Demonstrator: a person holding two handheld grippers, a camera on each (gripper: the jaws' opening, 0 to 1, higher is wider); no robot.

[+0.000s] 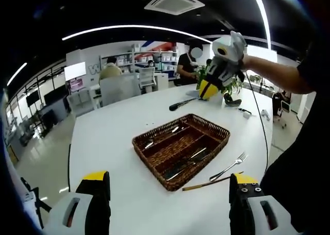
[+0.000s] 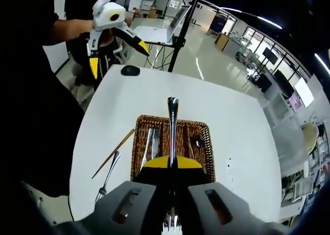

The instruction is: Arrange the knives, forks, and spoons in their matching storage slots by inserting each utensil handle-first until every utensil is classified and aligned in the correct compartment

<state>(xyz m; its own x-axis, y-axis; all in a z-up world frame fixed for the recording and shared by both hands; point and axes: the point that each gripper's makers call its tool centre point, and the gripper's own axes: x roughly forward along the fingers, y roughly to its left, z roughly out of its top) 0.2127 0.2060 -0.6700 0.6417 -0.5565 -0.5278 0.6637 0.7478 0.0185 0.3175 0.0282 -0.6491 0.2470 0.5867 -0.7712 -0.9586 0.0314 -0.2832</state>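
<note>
silver fork [image 2: 172, 122] held handle-out above wicker tray [image 2: 204, 137].

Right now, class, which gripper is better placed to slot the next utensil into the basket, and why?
The right gripper. It is shut on a utensil whose handle points out over the wicker basket. The left gripper is open and holds nothing, with the fork lying on the table beside the basket.

Just one large pale letter "W" legible on the white far wall [image 1: 94, 68]; rest of the lettering hidden.
</note>
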